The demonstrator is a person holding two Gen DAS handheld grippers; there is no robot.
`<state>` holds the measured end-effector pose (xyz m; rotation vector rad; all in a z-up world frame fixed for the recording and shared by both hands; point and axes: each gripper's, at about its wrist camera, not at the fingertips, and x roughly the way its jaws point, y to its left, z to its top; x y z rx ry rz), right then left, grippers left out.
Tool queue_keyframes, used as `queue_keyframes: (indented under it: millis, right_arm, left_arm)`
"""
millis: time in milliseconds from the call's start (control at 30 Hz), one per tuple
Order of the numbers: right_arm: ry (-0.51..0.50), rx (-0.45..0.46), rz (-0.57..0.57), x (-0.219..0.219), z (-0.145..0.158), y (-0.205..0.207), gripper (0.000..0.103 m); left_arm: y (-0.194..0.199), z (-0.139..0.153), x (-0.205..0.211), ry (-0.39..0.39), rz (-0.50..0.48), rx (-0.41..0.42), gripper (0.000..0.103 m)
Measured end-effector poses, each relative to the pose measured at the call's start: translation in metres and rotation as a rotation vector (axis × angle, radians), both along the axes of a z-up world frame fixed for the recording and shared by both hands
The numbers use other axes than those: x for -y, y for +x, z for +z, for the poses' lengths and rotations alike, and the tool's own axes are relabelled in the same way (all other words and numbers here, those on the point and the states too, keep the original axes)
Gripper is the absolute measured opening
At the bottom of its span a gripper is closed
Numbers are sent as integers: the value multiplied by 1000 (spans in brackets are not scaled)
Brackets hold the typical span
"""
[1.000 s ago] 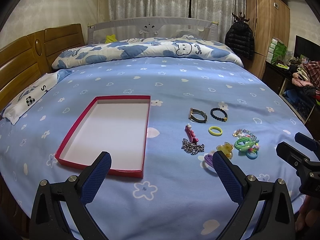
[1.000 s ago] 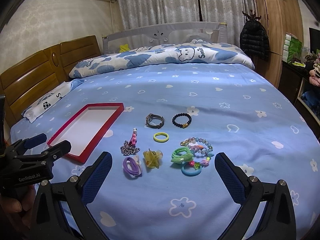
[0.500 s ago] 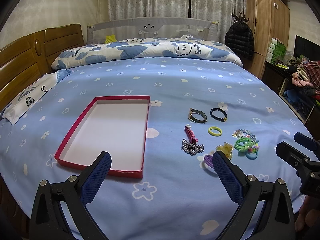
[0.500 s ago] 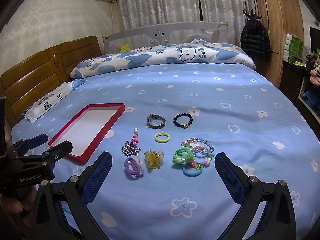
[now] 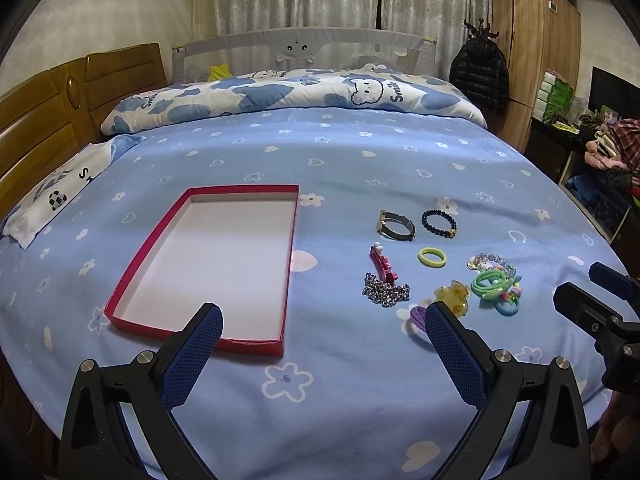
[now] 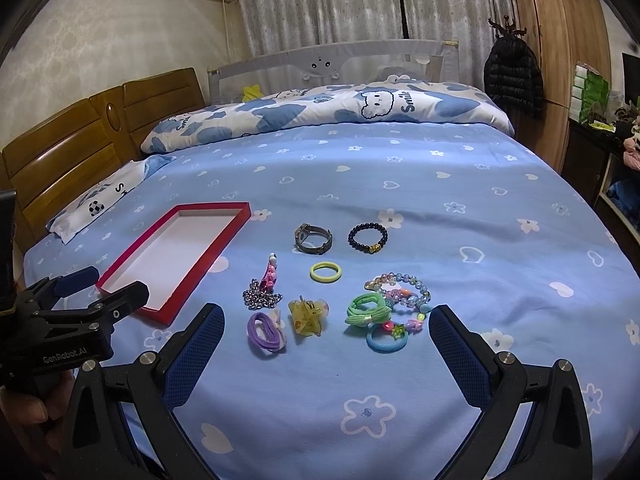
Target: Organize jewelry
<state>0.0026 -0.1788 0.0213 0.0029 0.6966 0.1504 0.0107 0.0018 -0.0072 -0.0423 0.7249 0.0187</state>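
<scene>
Jewelry pieces [image 6: 320, 300] are seen scattered on the blue bedsheet [image 6: 460, 208], ahead of and between the right gripper's [image 6: 326, 332] wide-spread jaws, which are empty. Left of them a red tray [image 5: 288, 264] lies just ahead of the left gripper [image 5: 322, 334], jaws likewise spread and empty. Bare sheet is noted around the tray's edges. A wooden headboard [image 5: 48, 120] and wardrobe [image 5: 532, 48] bound the room.
</scene>
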Motion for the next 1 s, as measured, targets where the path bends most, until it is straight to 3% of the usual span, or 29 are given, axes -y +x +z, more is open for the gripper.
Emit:
queue_keyframes:
  millis: [633, 1000]
  right_arm:
    - [63, -58, -21, 29, -10, 27, 99]
    - [117, -142, -28, 46, -25, 82, 76]
  left_arm:
    - [53, -9, -12, -79, -32, -106, 100]
    - [117, -20, -2, -76, -76, -185, 89]
